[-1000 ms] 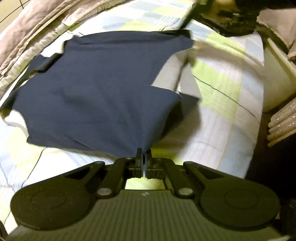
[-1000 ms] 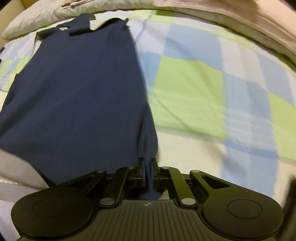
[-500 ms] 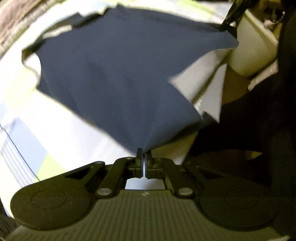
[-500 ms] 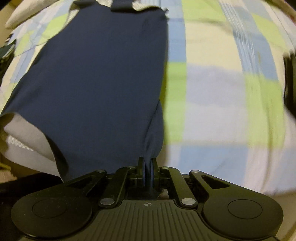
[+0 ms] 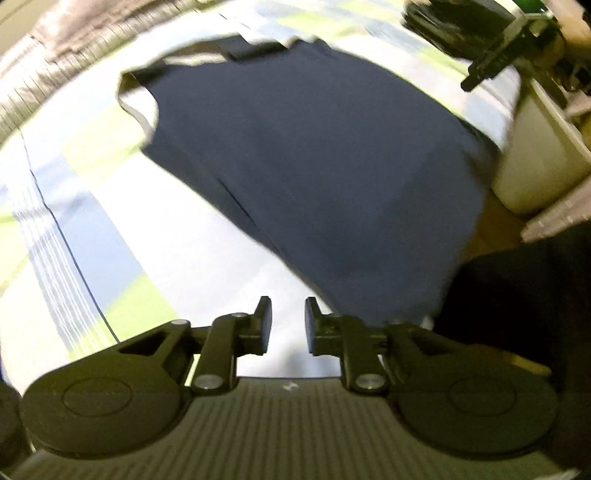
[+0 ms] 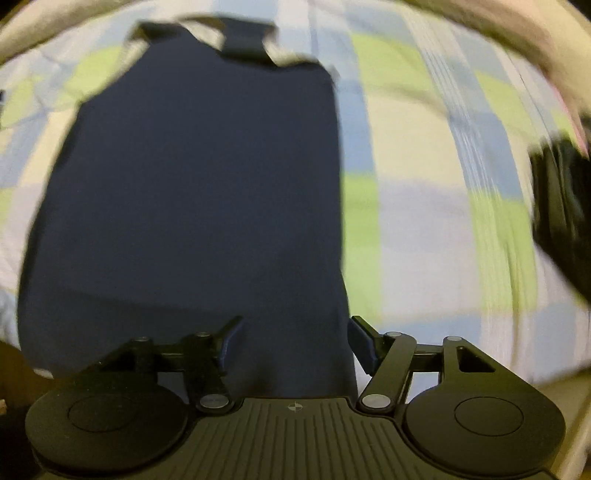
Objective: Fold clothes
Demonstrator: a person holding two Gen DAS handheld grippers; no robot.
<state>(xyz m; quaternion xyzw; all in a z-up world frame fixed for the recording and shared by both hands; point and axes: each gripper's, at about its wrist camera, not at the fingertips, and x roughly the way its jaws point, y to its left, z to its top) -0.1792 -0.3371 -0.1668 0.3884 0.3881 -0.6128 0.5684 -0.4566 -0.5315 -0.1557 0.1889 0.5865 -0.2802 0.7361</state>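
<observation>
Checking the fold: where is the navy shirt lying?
The navy shirt lies flat on the checked bedsheet, left of centre in the right wrist view, its near hem between the open right claw.

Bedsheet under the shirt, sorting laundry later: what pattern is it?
Bedsheet: checked in pale blue, lime green and white, clearest in the right wrist view.

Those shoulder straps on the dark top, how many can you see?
2, both at the far end of the navy top: one strap near the middle, another at the left corner. Blur could hide detail.
</observation>
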